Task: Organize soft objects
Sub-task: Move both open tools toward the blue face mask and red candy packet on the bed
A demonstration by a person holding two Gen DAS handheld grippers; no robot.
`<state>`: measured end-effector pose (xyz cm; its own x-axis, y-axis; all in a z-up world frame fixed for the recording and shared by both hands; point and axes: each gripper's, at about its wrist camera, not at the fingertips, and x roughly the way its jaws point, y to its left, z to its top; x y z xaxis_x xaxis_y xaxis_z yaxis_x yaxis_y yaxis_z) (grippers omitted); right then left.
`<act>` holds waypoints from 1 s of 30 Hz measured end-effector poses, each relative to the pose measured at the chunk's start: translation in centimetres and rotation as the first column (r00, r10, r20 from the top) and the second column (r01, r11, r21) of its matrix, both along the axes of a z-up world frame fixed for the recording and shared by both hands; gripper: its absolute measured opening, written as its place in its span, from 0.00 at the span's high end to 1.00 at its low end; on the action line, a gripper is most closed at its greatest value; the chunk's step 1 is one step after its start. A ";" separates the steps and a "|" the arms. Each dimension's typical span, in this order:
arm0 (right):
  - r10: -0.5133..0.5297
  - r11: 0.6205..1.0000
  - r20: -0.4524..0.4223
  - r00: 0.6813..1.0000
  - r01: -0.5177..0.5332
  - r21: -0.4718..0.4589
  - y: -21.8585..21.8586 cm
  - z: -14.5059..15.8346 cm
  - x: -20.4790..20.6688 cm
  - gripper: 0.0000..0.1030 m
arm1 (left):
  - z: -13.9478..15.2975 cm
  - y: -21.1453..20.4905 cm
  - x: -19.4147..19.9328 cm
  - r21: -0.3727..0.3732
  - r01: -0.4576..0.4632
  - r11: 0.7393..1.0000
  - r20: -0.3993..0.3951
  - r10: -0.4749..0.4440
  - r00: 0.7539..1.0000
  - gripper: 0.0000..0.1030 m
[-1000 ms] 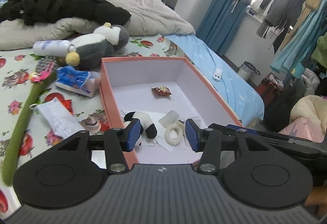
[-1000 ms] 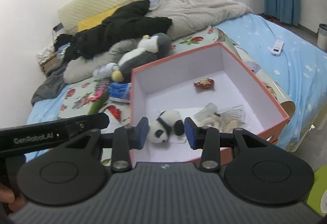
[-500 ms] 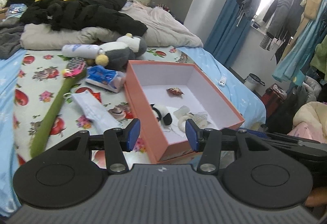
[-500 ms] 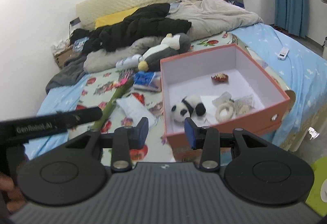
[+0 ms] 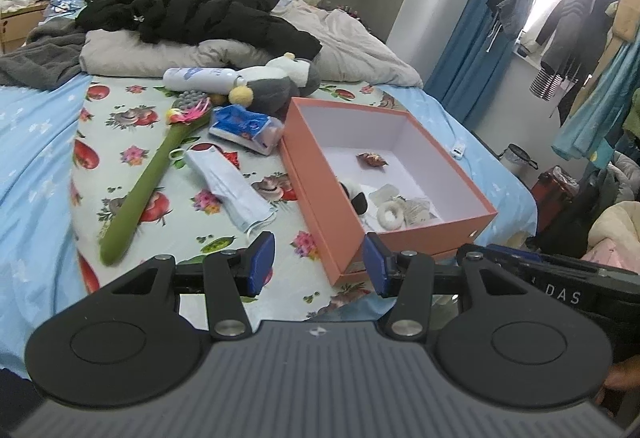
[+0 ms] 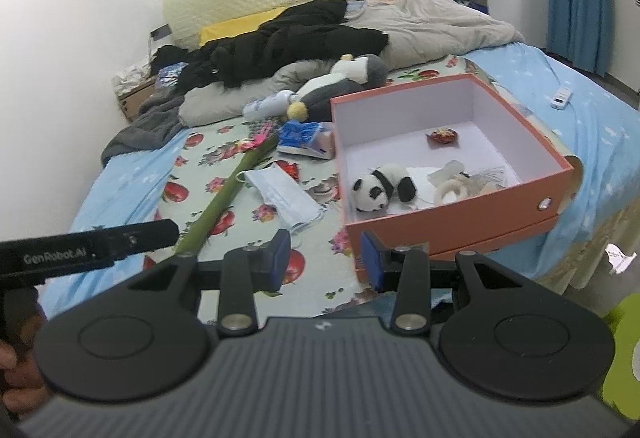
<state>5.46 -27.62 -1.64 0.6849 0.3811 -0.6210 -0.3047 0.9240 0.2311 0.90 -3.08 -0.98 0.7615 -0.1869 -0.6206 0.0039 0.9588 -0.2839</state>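
Soft toys and cloth pieces lie ahead of both tools on a bed with a fruit-and-flower cover (image 5: 132,154). In front of the left tool (image 5: 319,264), slightly to its right, stands an open orange box (image 5: 316,198) with white inner walls; its near corner sits just beyond the tool's right fingertip. Inside the box lie a small panda plush (image 6: 380,190), a white fluffy ring (image 5: 391,215), some pale crumpled pieces beside the ring, and a small red-brown item (image 5: 371,160) toward the far wall. Ahead and to the left of the left tool, on the cover, lies a folded light-blue face mask (image 5: 232,190), and further left a long green stick (image 5: 144,186) topped with a pink flower. Beyond them are a blue tissue pack (image 5: 246,128), a grey and white penguin plush (image 5: 276,86) and a white bottle (image 5: 198,76), with black clothing (image 5: 200,14) piled at the head of the bed. The left tool stands open with nothing between its blue pads. The right tool (image 6: 323,262) is likewise parted and empty, the box just ahead to its right and the mask ahead to its left.
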 end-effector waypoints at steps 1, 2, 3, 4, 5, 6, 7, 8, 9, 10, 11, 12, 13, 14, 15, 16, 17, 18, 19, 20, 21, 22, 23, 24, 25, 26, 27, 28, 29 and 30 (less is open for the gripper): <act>0.012 1.000 0.002 1.000 -0.012 0.001 0.3 0.0 -0.1 0.59 | 0.0 0.2 -0.3 0.002 -0.006 1.000 0.001 0.006 1.000 0.47; 0.022 1.000 0.003 1.000 -0.022 0.002 0.6 0.0 -0.1 0.59 | 0.0 0.3 -0.5 0.003 -0.014 1.000 0.001 0.014 1.000 0.47; 0.035 0.999 0.005 0.999 -0.035 0.003 1.0 0.0 -0.1 0.59 | 0.0 0.5 -0.7 0.003 -0.024 1.000 0.002 0.024 1.000 0.47; 0.046 0.999 0.006 0.999 -0.046 0.006 1.4 0.0 -0.1 0.59 | 0.0 0.8 -1.0 0.001 -0.033 0.999 0.004 0.033 0.999 0.47; 0.058 0.998 0.007 0.998 -0.058 0.008 1.8 0.0 -0.2 0.59 | 0.0 1.1 -1.3 0.001 -0.042 0.999 0.004 0.042 0.999 0.47; 0.071 0.997 0.007 0.997 -0.071 0.009 2.2 -0.1 -0.2 0.59 | 0.0 1.4 -1.5 0.002 -0.053 0.999 0.004 0.053 0.999 0.47; 0.083 0.997 0.007 0.997 -0.083 0.009 2.5 -0.2 -0.3 0.59 | 0.0 1.6 -1.7 0.003 -0.062 0.998 0.004 0.062 0.998 0.47; 0.094 0.995 0.006 0.996 -0.094 0.010 2.9 -0.3 -0.3 0.59 | 0.0 1.9 -2.0 0.004 -0.071 0.997 0.004 0.071 0.997 0.47; 0.106 0.994 0.001 0.994 -0.106 0.009 3.4 -0.5 -0.3 0.59 | -0.1 2.2 -2.2 0.002 -0.078 0.997 0.003 0.078 0.997 0.47; 0.114 0.993 -0.004 0.993 -0.114 0.007 3.8 -0.6 -0.2 0.59 | -0.3 2.4 -2.4 0.000 -0.085 0.996 0.000 0.085 0.996 0.47; 0.124 0.992 -0.009 0.992 -0.124 0.004 4.3 -0.8 -0.2 0.59 | -0.6 2.8 -2.5 -0.006 -0.093 0.996 -0.008 0.093 0.996 0.47; 0.132 0.991 -0.014 0.991 -0.132 0.002 4.6 -1.0 -0.2 0.59 | -0.9 3.1 -2.5 -0.013 -0.100 0.995 -0.016 0.100 0.995 0.47; 0.139 0.990 -0.020 0.990 -0.139 -0.001 5.1 -1.2 0.0 0.59 | -1.3 3.6 -2.4 -0.024 -0.104 0.994 -0.029 0.104 0.994 0.47; 0.145 0.989 -0.027 0.989 -0.145 -0.005 5.5 -1.4 0.1 0.59 | -1.7 4.0 -2.2 -0.035 -0.110 0.993 -0.043 0.109 0.993 0.47; 0.150 0.989 -0.032 0.988 -0.150 -0.008 5.8 -1.5 0.3 0.59 | -2.0 4.4 -2.0 -0.042 -0.121 0.992 -0.052 0.119 0.992 0.47; 0.151 0.988 -0.034 0.988 -0.152 -0.008 6.1 -1.5 0.5 0.59 | -2.2 4.9 -1.8 -0.045 -0.131 0.990 -0.056 0.128 0.990 0.47; 0.153 0.988 -0.037 0.988 -0.153 -0.007 6.4 -1.6 0.8 0.59 | -2.3 5.2 -1.6 -0.045 -0.137 0.990 -0.058 0.134 0.989 0.47; 0.154 0.988 -0.039 0.987 -0.154 -0.008 6.6 -1.6 1.1 0.59 | -2.4 5.5 -1.3 -0.045 -0.145 0.988 -0.060 0.142 0.988 0.47; 0.155 0.988 -0.041 0.987 -0.156 -0.010 6.9 -1.6 1.5 0.59 | -2.5 5.9 -1.0 -0.048 -0.152 0.987 -0.066 0.149 0.987 0.47; 0.156 0.988 -0.042 0.987 -0.157 -0.011 7.1 -1.6 1.9 0.59 | -2.6 6.2 -0.6 -0.051 -0.157 0.986 -0.070 0.153 0.986 0.47; 0.156 0.988 -0.044 0.987 -0.156 -0.011 7.3 -1.6 2.3 0.59 | -2.7 6.4 -0.2 -0.051 -0.160 0.986 -0.074 0.156 0.985 0.47; 0.154 0.988 -0.045 0.987 -0.155 -0.012 7.5 -1.6 2.7 0.59 | -2.8 6.6 0.3 -0.050 -0.164 0.985 -0.081 0.160 0.984 0.47; 0.152 0.988 -0.049 0.987 -0.153 -0.013 7.8 -1.6 3.3 0.59 | -2.9 6.9 0.8 -0.053 -0.166 0.985 -0.086 0.161 0.983 0.47; 0.149 0.989 -0.052 0.987 -0.150 -0.013 8.0 -1.6 3.9 0.59 | -3.1 7.0 1.3 -0.056 -0.166 0.984 -0.092 0.161 0.983 0.47; 0.146 0.989 -0.055 0.988 -0.147 -0.014 8.3 -1.7 4.4 0.59 | -3.2 7.2 1.9 -0.060 -0.166 0.984 -0.099 0.160 0.982 0.47; 0.144 0.989 -0.060 0.988 -0.145 -0.014 8.5 -1.8 5.0 0.59 | -3.4 7.4 2.5 -0.061 -0.165 0.984 -0.105 0.158 0.982 0.47; 0.140 0.990 -0.067 0.988 -0.141 -0.012 8.7 -1.9 5.7 0.59 | -3.6 7.6 3.2 -0.062 -0.163 0.985 -0.110 0.156 0.982 0.47; 0.134 0.991 -0.072 0.988 -0.135 -0.009 8.9 -1.9 6.4 0.59 | -3.8 7.9 3.9 -0.063 -0.161 0.985 -0.117 0.153 0.981 0.47; 0.128 0.992 -0.075 0.989 -0.129 -0.009 9.1 -2.0 7.1 0.59 | -4.0 8.1 4.8 -0.066 -0.160 0.985 -0.125 0.151 0.981 0.47; 0.123 0.992 -0.078 0.989 -0.124 -0.011 9.4 -2.1 7.9 0.59 | -4.3 8.4 5.5 -0.067 -0.157 0.985 -0.130 0.147 0.980 0.47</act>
